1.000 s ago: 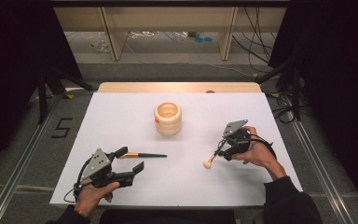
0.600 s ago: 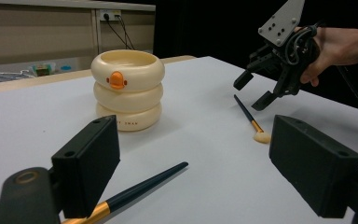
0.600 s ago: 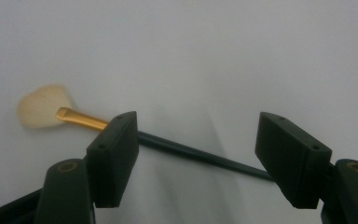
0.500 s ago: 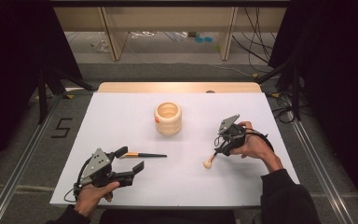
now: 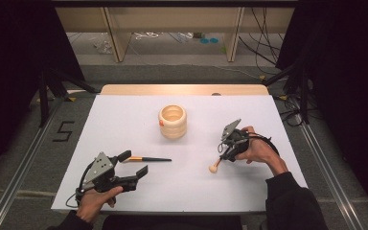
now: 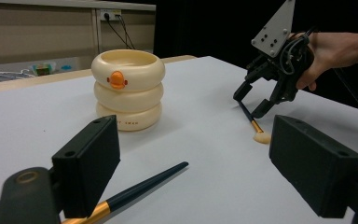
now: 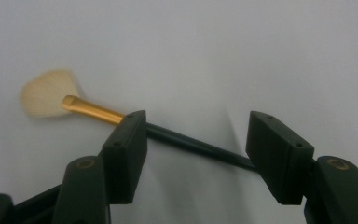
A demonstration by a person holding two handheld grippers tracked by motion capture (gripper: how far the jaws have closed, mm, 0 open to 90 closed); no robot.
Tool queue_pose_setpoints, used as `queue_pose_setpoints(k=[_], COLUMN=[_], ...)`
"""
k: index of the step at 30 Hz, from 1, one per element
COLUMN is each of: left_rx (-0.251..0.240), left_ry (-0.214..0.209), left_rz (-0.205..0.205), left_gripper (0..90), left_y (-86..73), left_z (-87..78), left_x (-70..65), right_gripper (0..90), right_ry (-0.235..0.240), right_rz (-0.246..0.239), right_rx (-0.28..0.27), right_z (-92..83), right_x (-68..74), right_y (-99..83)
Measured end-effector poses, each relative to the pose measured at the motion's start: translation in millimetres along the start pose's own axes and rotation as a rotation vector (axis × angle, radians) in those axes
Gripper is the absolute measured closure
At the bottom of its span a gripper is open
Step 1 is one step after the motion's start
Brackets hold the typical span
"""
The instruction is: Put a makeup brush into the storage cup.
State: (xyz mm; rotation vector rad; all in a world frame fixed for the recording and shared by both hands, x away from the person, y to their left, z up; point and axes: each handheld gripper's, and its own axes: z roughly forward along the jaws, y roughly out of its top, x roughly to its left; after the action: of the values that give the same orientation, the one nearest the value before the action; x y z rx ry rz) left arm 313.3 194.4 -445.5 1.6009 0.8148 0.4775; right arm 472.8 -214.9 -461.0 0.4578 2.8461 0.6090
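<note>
You work on a plain white table top with a strip of pale wood along its far edge. Your cream-coloured ringed pot carries one orange button on its side and small orange lettering near its base. The brush under your right gripper has a dark, near-black handle, a gold ferrule and a pale cream fan of bristles. The second brush by your left gripper shows the same dark handle and gold band. Both grippers are matt black with grey plates on top, and your sleeves are black.
</note>
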Motion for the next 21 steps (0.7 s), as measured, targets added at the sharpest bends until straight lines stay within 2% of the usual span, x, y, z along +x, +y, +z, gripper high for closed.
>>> queue_pose_setpoints(k=[6,7,16,21], left_rx=[0.0,0.0,0.0,0.001], left_ry=[0.001,0.0,0.0,0.0], left_rz=[-0.001,0.001,0.002,0.002], left_gripper=[15.9,15.9,15.9,16.0], left_y=[0.0,0.1,0.1,0.1], left_z=[0.0,-0.1,-0.2,0.1], left_x=[0.1,0.0,0.0,-0.1], right_gripper=[45.5,47.6,56.4,61.7], right_ry=[0.011,0.024,0.046,0.068], right_rz=[0.016,0.025,0.077,0.088], right_rx=[0.015,0.025,0.051,0.066], right_z=[-0.3,0.1,0.3,0.2], right_x=[-0.6,-0.6,-1.1,-1.4], right_y=[-0.7,-0.7,0.4,2.1])
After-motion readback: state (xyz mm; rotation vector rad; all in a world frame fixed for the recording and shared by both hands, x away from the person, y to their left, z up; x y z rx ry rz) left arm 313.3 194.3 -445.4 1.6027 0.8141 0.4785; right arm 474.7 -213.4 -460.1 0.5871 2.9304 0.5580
